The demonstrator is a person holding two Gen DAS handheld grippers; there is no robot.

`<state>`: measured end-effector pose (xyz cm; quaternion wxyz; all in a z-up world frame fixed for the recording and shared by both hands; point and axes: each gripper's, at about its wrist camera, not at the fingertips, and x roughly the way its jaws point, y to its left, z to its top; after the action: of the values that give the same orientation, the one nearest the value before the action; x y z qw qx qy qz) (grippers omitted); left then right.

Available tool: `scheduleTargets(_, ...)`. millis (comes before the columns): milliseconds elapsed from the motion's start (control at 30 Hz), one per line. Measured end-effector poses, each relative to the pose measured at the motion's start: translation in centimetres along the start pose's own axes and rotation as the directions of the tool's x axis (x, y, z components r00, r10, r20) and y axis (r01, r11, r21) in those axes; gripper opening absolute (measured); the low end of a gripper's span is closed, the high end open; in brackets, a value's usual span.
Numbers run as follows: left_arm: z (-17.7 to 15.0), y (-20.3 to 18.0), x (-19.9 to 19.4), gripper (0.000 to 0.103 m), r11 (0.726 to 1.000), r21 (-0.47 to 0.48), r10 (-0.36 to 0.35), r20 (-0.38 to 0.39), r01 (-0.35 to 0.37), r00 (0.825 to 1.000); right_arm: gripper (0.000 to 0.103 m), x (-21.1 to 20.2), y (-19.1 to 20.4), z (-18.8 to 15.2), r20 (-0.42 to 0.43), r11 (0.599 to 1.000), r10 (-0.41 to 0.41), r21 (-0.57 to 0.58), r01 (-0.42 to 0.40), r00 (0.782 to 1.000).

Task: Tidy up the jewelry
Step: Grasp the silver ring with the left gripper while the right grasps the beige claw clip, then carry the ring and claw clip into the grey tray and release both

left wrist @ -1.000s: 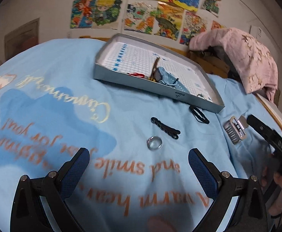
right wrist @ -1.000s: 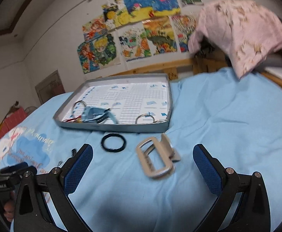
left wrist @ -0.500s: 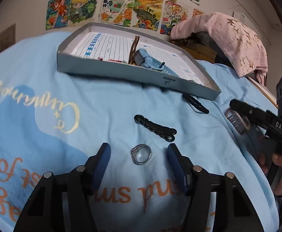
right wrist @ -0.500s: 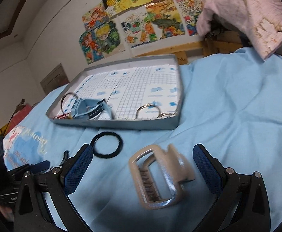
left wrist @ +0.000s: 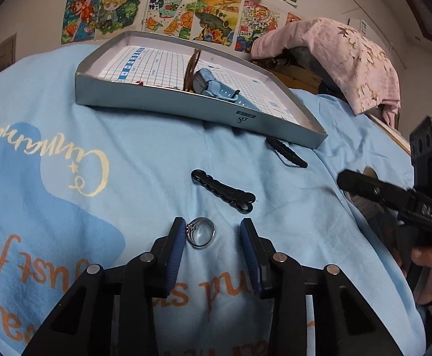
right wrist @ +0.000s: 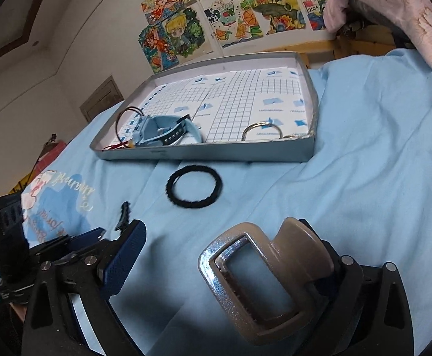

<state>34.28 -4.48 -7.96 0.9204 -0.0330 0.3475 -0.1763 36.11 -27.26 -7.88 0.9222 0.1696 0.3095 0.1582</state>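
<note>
Between my left gripper's (left wrist: 211,237) pads a ring (left wrist: 200,233) is lying flat on the blue sheet (left wrist: 127,148), hugging the nine o'clock pad (left wrist: 178,237) with a gap at three; those jaws have just been closing and are not yet pinching it. The tray (left wrist: 162,103) is waiting at twelve o'clock. My right gripper (right wrist: 230,270) is gaping wide around a hair claw (right wrist: 263,279), pressed against its three o'clock finger.

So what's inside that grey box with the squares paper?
In the shallow grey box: a light blue watch, a thin dark bangle, something red and metal rings. The front wall hides whatever lies right behind it.
</note>
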Motion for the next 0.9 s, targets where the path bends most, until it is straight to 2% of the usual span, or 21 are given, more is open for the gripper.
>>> scheduleTargets(333, -0.3, 0.8, 0.2, 0.020, 0.999, -0.043, -0.002, -0.017, 0.001, 1.000, 0.097, -0.7, 1.3, -1.7, -0.004, 1.000, 0.007, 0.013, -0.007, 1.000)
scheduleTargets(467, -0.5, 0.6, 0.1, 0.019, 0.999, -0.036, -0.013, -0.023, 0.012, 1.000, 0.097, -1.3, 1.6, -2.2, -0.020, 0.999, 0.014, 0.030, -0.013, 1.000)
scheduleTargets(600, -0.7, 0.4, -0.2, 0.019, 0.999, -0.028, -0.033, -0.014, 0.032, 0.999, 0.096, -1.5, 2.1, -2.5, -0.031, 1.000, -0.024, 0.016, 0.025, 0.999)
scheduleTargets(767, -0.9, -0.1, -0.3, 0.019, 0.999, -0.001, -0.047, -0.009, 0.047, 0.999, 0.084, -1.9, 2.3, -2.8, -0.035, 0.998, -0.064, 0.021, 0.065, 0.997)
scheduleTargets(900, -0.9, -0.7, -0.5, 0.019, 0.999, 0.028, -0.023, 0.005, 0.023, 1.000, 0.066, -2.2, 2.2, -3.1, -0.026, 0.991, -0.129, 0.023, 0.130, 0.991)
